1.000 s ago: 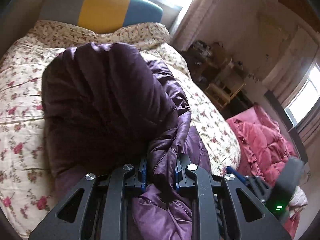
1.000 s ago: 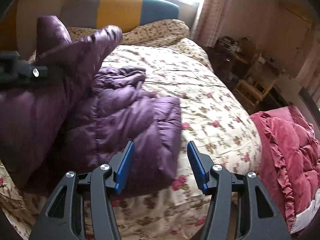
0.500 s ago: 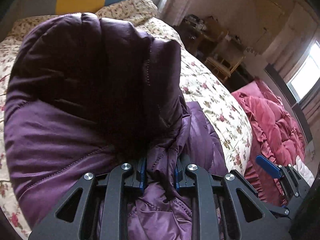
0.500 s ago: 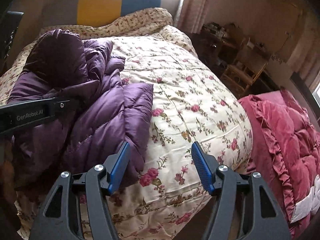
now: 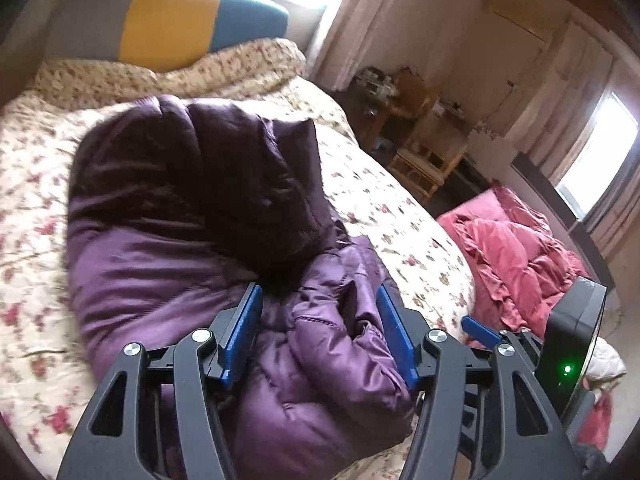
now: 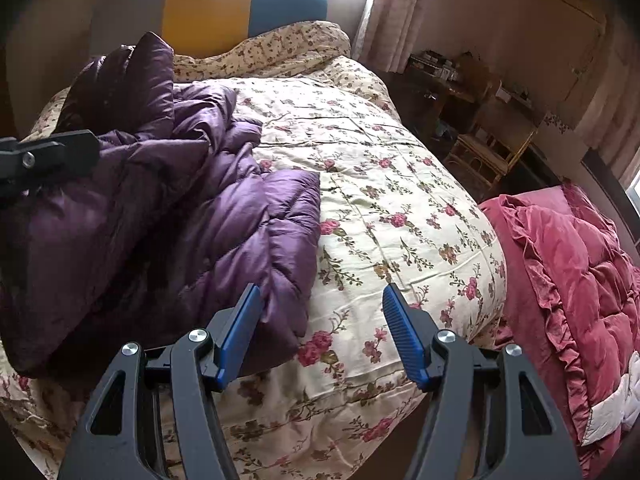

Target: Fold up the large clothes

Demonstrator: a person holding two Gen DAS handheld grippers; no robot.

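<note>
A purple puffer jacket lies bunched on the floral bedspread, one part folded over the rest. My left gripper is open just above the jacket's near folds, with nothing between its blue pads. The jacket also shows at the left of the right wrist view. My right gripper is open and empty, above the jacket's near right corner and the bedspread. A black part of the left gripper shows at the left edge of that view.
A red ruffled quilt lies beside the bed on the right. A grey, yellow and blue headboard stands at the far end. Wooden shelves and a wicker chair stand by the right wall.
My left gripper has opened and let go of the jacket fold, which now lies on the bed. The lifted jacket part has dropped lower. My right gripper stays open.
</note>
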